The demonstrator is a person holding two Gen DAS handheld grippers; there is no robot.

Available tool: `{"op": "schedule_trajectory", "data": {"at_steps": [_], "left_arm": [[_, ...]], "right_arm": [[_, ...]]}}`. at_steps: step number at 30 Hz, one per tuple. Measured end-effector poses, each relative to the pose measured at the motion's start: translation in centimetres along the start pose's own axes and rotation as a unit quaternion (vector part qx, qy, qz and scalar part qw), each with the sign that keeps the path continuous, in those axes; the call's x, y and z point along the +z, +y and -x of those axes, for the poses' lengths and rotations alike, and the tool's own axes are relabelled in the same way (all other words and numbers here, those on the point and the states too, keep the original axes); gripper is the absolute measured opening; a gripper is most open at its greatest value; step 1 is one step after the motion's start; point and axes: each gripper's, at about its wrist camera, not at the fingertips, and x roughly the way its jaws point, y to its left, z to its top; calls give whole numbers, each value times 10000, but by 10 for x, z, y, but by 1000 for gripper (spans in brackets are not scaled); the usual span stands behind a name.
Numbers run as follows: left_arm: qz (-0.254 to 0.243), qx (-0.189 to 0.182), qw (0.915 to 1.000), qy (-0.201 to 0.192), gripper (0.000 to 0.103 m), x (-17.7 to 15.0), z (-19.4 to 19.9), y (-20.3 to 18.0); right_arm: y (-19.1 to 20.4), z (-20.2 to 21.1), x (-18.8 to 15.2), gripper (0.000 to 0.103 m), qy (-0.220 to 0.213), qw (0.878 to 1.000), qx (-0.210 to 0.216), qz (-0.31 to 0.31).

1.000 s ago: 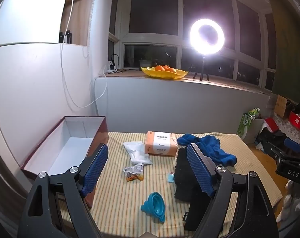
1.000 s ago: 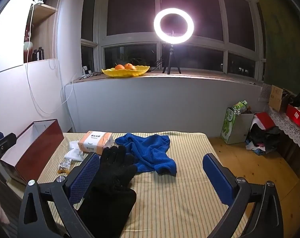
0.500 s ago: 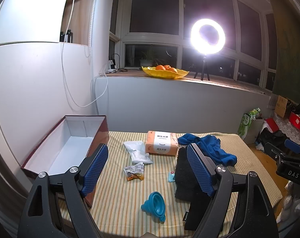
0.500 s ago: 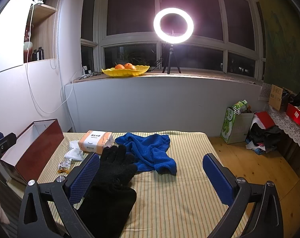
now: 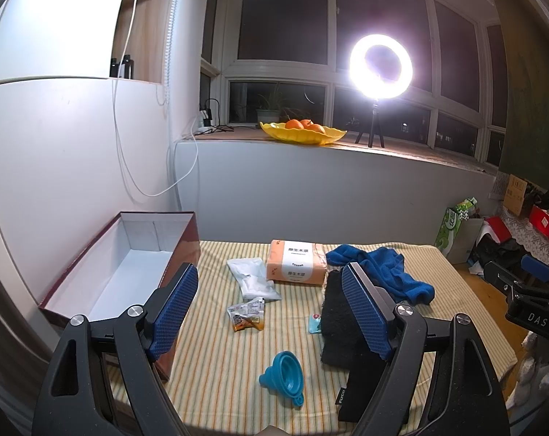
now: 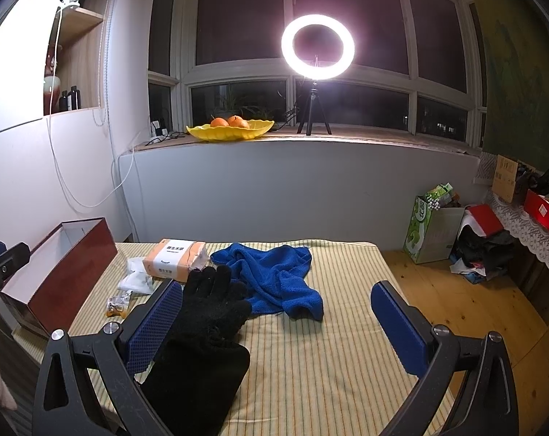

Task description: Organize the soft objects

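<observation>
A black knit glove [image 6: 209, 312] lies on the striped table [image 6: 329, 363], partly under my right gripper's left finger; the same black glove [image 5: 338, 319] shows behind my left gripper's right finger. A crumpled blue towel [image 6: 274, 276] lies beyond it, also seen as the blue towel [image 5: 383, 272] at mid right. An orange tissue pack [image 5: 296, 267] and a white pouch [image 5: 252, 283] sit at the back. An open dark red box [image 5: 129, 276] stands at the left. My left gripper [image 5: 271, 312] and right gripper [image 6: 278, 323] both hover open, holding nothing.
A blue collapsible funnel [image 5: 285, 374], a small snack packet [image 5: 247, 314] and a tiny wrapper [image 5: 314, 323] lie on the table. A ring light [image 6: 318, 47] and a yellow fruit dish [image 6: 231, 129] stand on the sill. Bags and boxes [image 6: 467, 232] crowd the floor at right.
Both views shift only slightly; the grippers stay open and nothing on the table has moved.
</observation>
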Motion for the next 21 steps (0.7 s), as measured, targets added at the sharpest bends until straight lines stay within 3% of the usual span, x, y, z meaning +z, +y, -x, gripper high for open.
{"op": "schedule_trajectory", "data": {"at_steps": [21], "left_arm": [[-5, 10, 10000, 11, 82, 0, 0, 0]], "right_arm": [[2, -3, -2, 103, 64, 10000, 22, 5]]}}
